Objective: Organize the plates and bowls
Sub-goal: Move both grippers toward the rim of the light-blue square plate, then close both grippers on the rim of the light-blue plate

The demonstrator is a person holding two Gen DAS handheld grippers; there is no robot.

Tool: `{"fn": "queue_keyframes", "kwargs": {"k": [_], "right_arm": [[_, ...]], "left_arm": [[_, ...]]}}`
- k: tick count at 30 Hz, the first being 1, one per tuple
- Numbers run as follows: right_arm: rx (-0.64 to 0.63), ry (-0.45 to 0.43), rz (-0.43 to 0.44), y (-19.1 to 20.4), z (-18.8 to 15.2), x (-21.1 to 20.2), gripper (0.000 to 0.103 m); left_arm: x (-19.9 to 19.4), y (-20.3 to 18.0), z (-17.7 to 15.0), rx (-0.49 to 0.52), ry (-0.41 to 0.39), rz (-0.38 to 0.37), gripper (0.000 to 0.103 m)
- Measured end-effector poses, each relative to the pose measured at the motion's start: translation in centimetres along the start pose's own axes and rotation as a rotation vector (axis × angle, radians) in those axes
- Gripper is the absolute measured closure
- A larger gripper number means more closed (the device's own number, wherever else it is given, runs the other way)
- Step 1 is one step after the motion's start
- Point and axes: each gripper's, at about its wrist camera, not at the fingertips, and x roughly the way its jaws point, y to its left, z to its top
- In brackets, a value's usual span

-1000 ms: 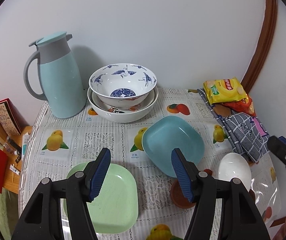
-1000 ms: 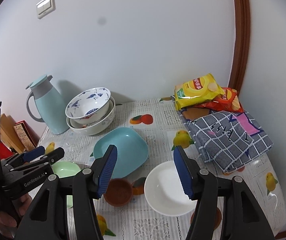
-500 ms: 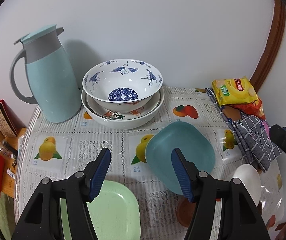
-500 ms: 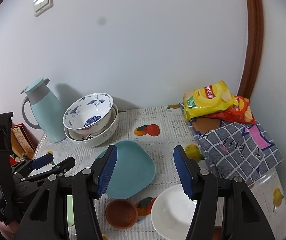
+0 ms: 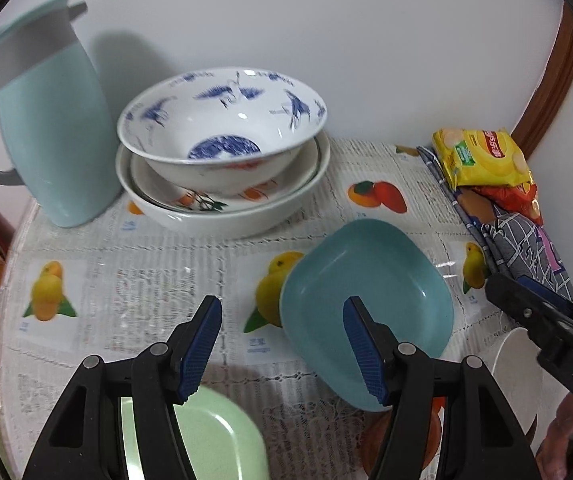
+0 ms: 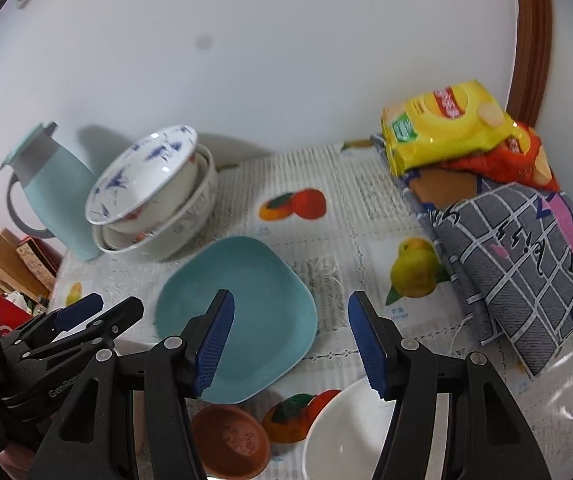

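Observation:
A blue-and-white bowl sits stacked in wider white bowls at the back of the table. A teal square plate lies mid-table. A green plate lies near the front left. A white bowl and a small brown dish lie at the front. My left gripper is open and empty above the table, beside the teal plate. My right gripper is open and empty over the teal plate's right edge.
A light blue thermos jug stands at the back left. Snack bags and a grey checked cloth lie at the right. A wall runs behind the table. Books and boxes sit off the left edge.
Both grippers have moved forward and lower toward the table; the bowls and teal plate appear nearer. Both stay open and empty. No dish has moved.

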Motion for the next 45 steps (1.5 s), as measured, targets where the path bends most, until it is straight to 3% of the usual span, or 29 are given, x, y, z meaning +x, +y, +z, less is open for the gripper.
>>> {"fn": "queue_keyframes", "kwargs": {"k": [14,26,32,35,45], "right_arm": [[-0.028,0.123,-0.069,0.7,-0.6,5.0,0.045],[-0.039,0.191,-0.106,1.1,-1.4,7.3,0.064],[-0.059,0.207,-0.122,1.5,-1.5,8.1,0.073],[-0.064,0.207,-0.13,1.5,-1.6,8.2,0.075],[-0.061,0.201,-0.146,1.0,-1.6,8.3,0.087]], "left_arm": [[3.9,-0.2,-0.4,0.012,0.081,-0.008,0.042],[5.4,0.5,-0.6,-0.014,0.109,-0.018,0.043],[6.0,0.5,-0.6,-0.017,0.117,-0.021,0.048],[6.2,0.6,-0.6,-0.019,0.115,-0.021,0.059],[6.7,0.3,-0.7,-0.008,0.11,-0.027,0.063]]}}
